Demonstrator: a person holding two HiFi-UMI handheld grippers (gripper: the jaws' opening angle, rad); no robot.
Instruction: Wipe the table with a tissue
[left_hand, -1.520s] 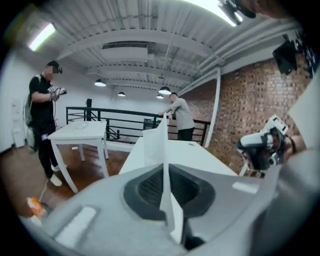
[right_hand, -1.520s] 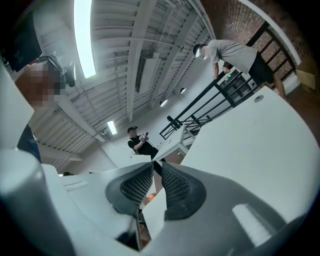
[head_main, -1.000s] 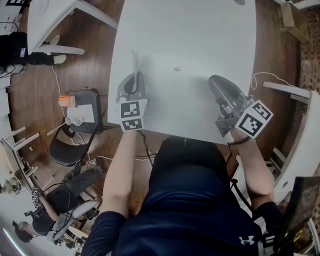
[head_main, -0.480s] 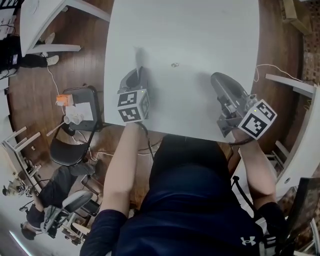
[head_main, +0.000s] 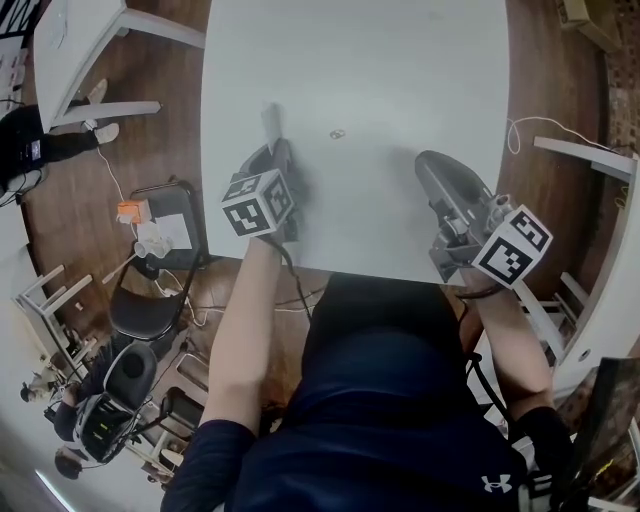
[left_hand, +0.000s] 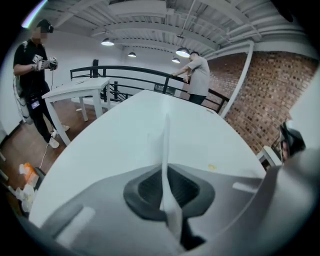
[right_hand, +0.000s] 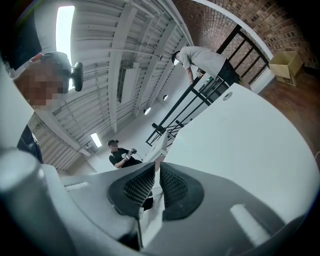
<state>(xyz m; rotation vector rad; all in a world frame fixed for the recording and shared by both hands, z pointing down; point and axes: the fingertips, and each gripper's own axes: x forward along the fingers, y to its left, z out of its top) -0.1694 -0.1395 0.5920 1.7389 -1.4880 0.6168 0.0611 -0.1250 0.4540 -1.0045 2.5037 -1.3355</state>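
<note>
White tissue (left_hand: 165, 150) clamped in left tool (head_main: 272, 158) points forward over table (head_main: 400, 80).

Worktop (head_main: 400, 60): its far edge is cut off by the top of the head view, and part of the near edge is hidden behind the person's torso.
Tissue (left_hand: 164, 145): the lower end is swallowed where the left claw (left_hand: 166, 180) pinches it. From the head view it is only a pale strip, hard to tell from the white surface.
Left claw's jaws, head view: mostly hidden under the marker cube (head_main: 258, 203).
Speck (head_main: 337, 133): too small to identify.
Chair clutter (head_main: 150, 232): orange and white bits, too small to name.
Cardboard box (head_main: 585, 20): clipped by the head view's top edge.
Right claw (right_hand: 154, 187): its body is cut off at the bottom edge of the right gripper view.
</note>
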